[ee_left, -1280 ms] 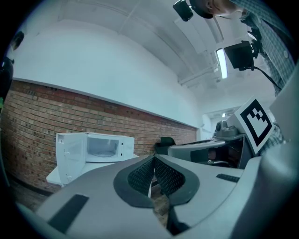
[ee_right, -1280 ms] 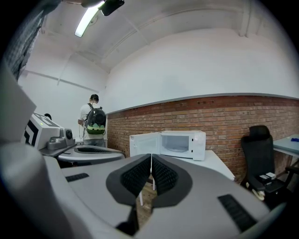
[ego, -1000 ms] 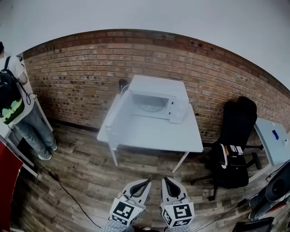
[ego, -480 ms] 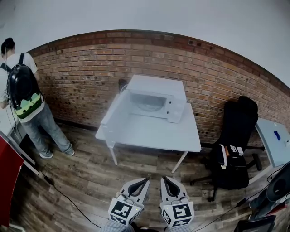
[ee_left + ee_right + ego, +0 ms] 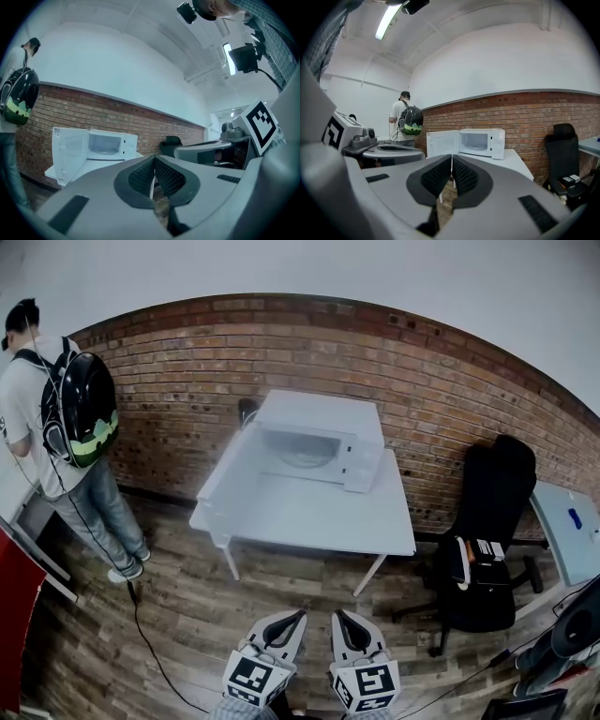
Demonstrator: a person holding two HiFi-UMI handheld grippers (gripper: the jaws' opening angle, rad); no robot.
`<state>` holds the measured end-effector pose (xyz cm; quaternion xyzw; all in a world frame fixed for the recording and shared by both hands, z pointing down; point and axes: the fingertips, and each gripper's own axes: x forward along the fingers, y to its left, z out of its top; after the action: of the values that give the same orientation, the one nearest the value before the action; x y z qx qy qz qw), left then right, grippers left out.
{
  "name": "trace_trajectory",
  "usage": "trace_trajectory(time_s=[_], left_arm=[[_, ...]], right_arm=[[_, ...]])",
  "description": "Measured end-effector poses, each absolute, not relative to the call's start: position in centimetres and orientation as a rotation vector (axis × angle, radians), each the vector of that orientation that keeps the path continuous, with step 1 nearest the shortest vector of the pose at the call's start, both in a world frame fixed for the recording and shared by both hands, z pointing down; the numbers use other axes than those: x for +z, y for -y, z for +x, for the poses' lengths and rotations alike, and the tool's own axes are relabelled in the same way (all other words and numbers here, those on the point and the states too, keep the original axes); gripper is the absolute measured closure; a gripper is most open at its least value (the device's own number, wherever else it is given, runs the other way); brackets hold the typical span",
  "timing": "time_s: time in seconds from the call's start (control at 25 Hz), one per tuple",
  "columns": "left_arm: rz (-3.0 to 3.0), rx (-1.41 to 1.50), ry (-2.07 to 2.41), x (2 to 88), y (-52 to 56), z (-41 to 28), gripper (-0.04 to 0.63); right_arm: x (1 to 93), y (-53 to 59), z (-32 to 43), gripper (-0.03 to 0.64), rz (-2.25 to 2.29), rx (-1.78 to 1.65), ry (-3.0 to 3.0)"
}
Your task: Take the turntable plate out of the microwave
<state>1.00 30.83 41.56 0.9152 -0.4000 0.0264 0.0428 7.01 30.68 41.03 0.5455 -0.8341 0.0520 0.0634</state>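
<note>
I've edged nearer the microwave (image 5: 319,432): door open, turntable plate (image 5: 306,459) inside. Left gripper (image 5: 298,617) and right gripper (image 5: 341,617) jaws closed, empty.

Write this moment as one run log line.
left tool: shut, empty | right tool: shut, empty | microwave: on table, door open | turntable plate: inside

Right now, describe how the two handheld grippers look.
The left gripper and right gripper match: pale grey shells that taper to a point, with dark, ribbed pads lining the fingers. Each carries a cube with black-and-white square markers at its rear. The person wears a checked shirt.
</note>
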Motion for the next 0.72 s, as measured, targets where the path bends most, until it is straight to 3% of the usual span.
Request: trace_trajectory(time_s=[0.72], left_arm=[[2.856,0.076,1.119,41.1,-11.5,-1.6,0.586]], right_arm=[[40.8,-11.6,4.4,0.597,1.724,0.152,2.453]])
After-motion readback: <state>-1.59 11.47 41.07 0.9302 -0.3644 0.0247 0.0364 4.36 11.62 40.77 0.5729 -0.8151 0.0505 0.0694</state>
